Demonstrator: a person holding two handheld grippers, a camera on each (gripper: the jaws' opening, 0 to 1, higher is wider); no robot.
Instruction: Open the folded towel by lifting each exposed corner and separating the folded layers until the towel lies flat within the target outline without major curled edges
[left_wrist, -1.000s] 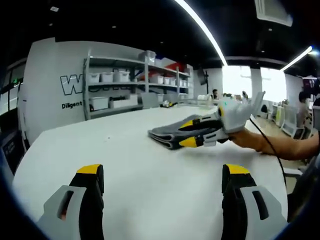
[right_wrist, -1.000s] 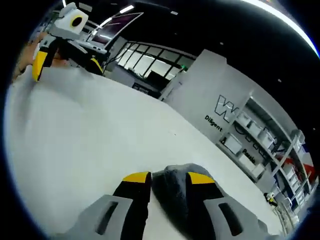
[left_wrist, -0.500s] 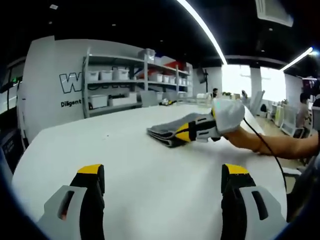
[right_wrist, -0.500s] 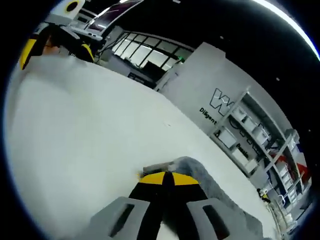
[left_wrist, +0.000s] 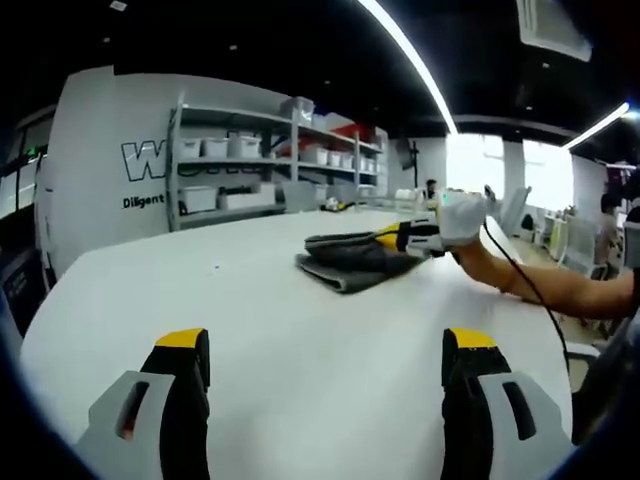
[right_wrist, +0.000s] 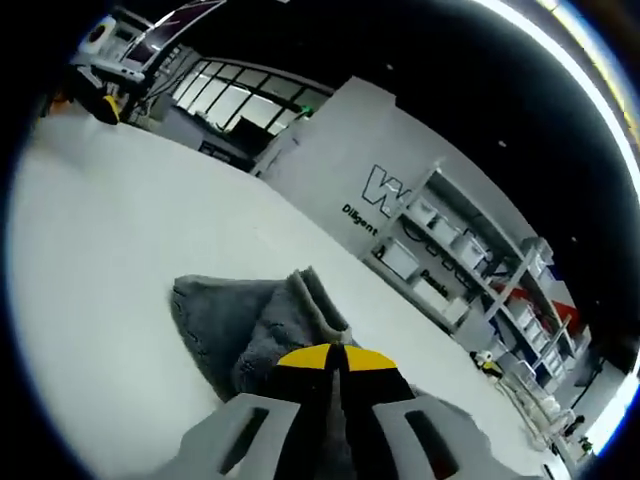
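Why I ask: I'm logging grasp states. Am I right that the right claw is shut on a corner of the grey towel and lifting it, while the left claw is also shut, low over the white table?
Not quite. The left claw is open, its jaws standing wide apart over the white table, as the left gripper view shows. The rest holds: the right claw is shut on a raised corner of the grey towel.

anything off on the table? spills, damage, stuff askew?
Nothing stands out. The folded grey terry towel lies on the white table, its top layer lifted by the right claw, shut on it. No spills or damage seen.
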